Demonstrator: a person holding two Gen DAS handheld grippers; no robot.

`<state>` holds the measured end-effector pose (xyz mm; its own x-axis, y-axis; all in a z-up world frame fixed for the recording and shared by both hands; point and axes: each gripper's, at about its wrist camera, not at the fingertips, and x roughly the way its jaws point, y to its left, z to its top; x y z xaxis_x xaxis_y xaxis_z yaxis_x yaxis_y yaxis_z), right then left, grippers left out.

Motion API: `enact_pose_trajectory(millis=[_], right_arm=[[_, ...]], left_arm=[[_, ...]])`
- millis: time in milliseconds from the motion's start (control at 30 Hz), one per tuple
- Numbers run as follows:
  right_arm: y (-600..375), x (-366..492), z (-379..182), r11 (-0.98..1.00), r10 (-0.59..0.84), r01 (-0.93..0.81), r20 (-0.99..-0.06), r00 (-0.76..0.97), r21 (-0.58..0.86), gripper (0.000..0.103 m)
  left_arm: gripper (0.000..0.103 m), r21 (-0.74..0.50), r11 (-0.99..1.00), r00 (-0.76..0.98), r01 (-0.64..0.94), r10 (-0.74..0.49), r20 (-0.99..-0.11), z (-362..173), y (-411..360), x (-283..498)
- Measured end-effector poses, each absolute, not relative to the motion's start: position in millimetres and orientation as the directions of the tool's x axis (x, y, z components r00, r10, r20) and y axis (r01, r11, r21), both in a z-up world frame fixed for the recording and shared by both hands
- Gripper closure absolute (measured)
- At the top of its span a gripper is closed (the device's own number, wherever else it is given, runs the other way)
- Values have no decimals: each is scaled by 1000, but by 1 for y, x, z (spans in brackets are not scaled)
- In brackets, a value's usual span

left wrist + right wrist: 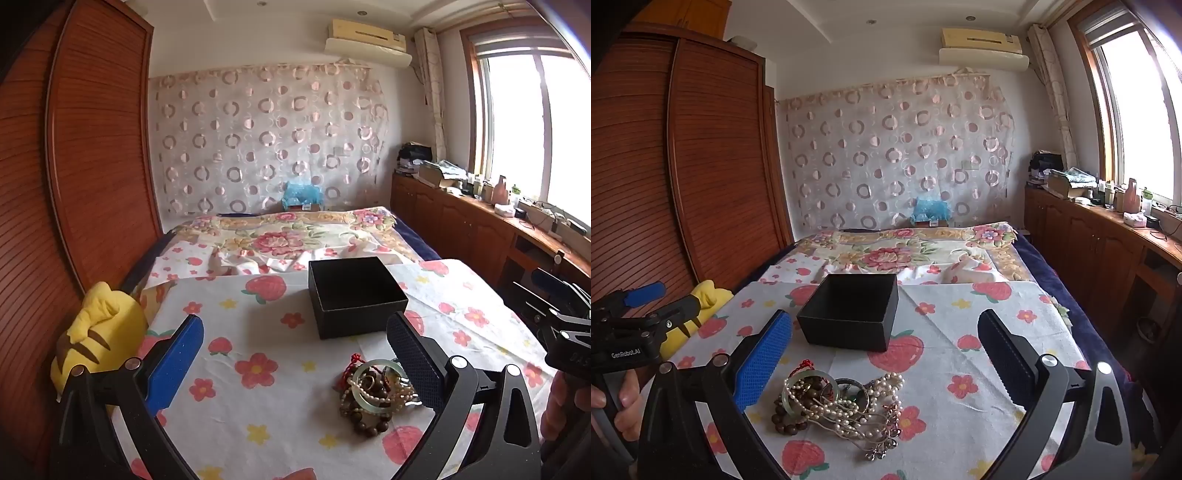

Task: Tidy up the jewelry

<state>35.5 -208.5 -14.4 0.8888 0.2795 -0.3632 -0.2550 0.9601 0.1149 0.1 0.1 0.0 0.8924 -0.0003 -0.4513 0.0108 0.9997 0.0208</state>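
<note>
A tangled pile of jewelry [373,397] [838,406] lies on the strawberry-print cloth: a pale green bangle [371,384], brown wooden beads [788,424], pearl strands [849,406] and a red cord. Behind it stands an open, empty black box [354,295] [851,312]. My left gripper [295,354] is open above the cloth, with the pile just inside its right finger. My right gripper [884,354] is open too, the pile below and between its fingers, nearer the left one. Neither touches anything. Each gripper shows at the edge of the other's view, held by a hand.
A yellow plush toy [99,332] [701,306] lies at the cloth's left edge. A floral quilt [288,236] covers the bed beyond. A wooden wardrobe [92,147] stands left; a cluttered wooden counter [1108,229] runs along the right under the window.
</note>
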Motion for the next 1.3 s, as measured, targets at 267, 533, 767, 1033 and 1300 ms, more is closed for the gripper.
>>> enact_pose_trajectory(millis=[267, 533, 767, 1033, 1300], right_arm=[[-209, 34, -13, 960, 280, -255, -363, 889, 116, 2], [-208, 34, -13, 960, 281, -256, -366, 887, 116, 2], [-209, 33, -12, 959, 282, -256, -364, 888, 118, 2], [-209, 33, -12, 959, 283, -256, -364, 888, 120, 2], [-209, 33, -12, 959, 283, -257, -364, 887, 121, 2]], left_arm=[[7, 24, 1000, 896, 7, 5, -445, 1, 0, -1], [7, 22, 1000, 895, 11, 0, -447, 0, 0, 0], [7, 23, 1000, 896, 11, 1, -445, 0, 0, 0], [7, 23, 1000, 896, 10, 1, -444, 0, 0, 0], [7, 23, 1000, 896, 10, 1, -443, 0, 0, 0]])
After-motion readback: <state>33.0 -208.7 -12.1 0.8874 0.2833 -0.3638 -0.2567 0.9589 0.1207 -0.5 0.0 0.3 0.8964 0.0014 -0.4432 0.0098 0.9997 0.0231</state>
